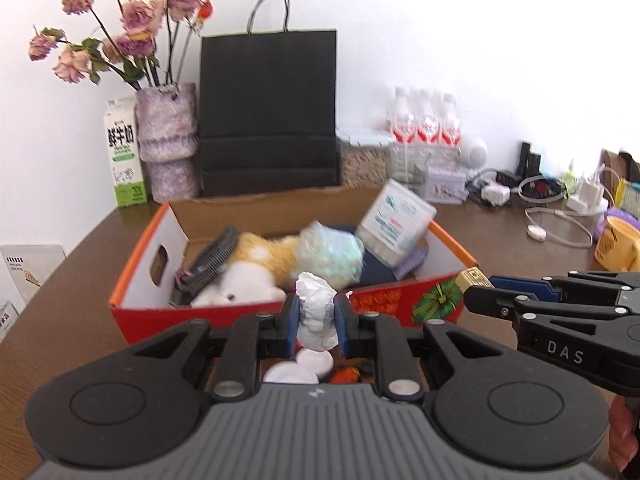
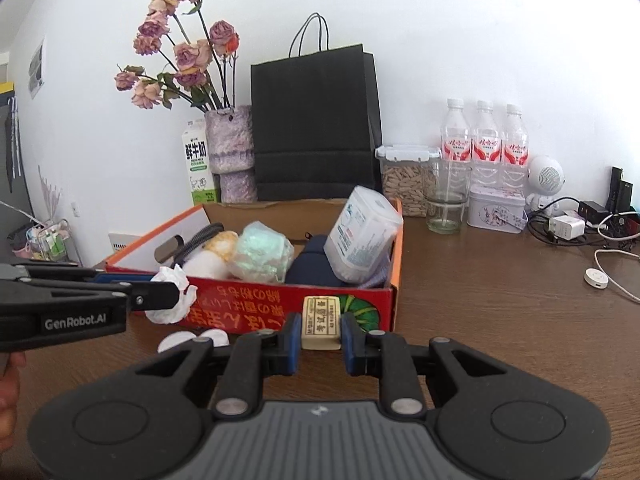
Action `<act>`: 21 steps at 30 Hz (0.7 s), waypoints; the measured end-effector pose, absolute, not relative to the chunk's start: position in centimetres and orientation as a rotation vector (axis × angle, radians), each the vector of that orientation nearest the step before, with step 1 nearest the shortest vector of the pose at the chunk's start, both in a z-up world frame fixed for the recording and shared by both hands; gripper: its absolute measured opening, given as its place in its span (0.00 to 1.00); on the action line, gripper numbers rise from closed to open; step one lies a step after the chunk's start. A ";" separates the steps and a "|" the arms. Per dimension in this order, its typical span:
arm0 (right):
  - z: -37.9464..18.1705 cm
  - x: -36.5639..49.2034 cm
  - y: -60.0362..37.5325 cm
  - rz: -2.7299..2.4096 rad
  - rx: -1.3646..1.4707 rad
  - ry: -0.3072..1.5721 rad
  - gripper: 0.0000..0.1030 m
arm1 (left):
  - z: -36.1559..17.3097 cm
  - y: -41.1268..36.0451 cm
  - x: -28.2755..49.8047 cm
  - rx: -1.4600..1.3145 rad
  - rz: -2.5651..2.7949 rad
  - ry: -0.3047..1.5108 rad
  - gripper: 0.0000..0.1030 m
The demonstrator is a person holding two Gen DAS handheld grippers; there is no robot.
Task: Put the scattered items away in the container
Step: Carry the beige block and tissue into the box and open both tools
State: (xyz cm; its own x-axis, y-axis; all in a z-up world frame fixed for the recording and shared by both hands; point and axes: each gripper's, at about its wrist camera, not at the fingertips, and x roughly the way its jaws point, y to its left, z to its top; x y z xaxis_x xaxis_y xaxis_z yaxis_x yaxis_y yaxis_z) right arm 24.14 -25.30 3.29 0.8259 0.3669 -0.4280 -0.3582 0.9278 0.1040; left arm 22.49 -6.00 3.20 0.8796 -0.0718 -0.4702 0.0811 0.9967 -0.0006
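A red and orange cardboard box [image 1: 384, 300] [image 2: 280, 300] stands on the brown table, holding a plush toy [image 1: 256, 264], a pale green wrapped bundle [image 1: 332, 256] [image 2: 262, 256] and a white pack [image 1: 394, 220] [image 2: 360, 236]. My left gripper [image 1: 317, 316] [image 2: 176, 292] is shut on a crumpled white tissue [image 1: 316, 312] [image 2: 172, 296], held just in front of the box's near wall. My right gripper [image 2: 321, 334] [image 1: 476, 284] is shut on a cream eraser block [image 2: 321, 322] [image 1: 474, 278], also before the near wall. Two white round discs [image 1: 304, 366] [image 2: 196, 340] lie on the table below the left gripper.
Behind the box stand a black paper bag [image 2: 316, 128], a vase of dried roses [image 2: 232, 148], a milk carton [image 2: 198, 164], a seed jar [image 2: 404, 180], a glass [image 2: 446, 200], three water bottles [image 2: 484, 140] and a tin [image 2: 496, 208]. Chargers and cables [image 2: 580, 224] lie at the right. A small red item [image 1: 344, 376] lies by the discs.
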 end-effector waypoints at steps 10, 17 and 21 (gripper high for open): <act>7.4 27.5 -21.5 0.351 -0.031 0.403 0.19 | 5.8 -2.9 24.8 -0.029 -0.056 0.393 0.19; 8.0 31.3 -18.7 0.359 -0.010 0.389 0.19 | 6.1 -1.4 28.0 -0.055 -0.039 0.364 0.19; 7.6 33.7 -17.6 0.364 0.007 0.397 0.19 | 5.5 -0.6 30.5 -0.074 -0.027 0.372 0.19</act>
State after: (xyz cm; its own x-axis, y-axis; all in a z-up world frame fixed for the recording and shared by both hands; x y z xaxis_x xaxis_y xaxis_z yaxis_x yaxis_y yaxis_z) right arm 33.73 -17.55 7.60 0.8585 0.3475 -0.3772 -0.3449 0.9355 0.0770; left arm 30.46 -0.57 5.52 0.9312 -0.0398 -0.3623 0.0128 0.9970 -0.0767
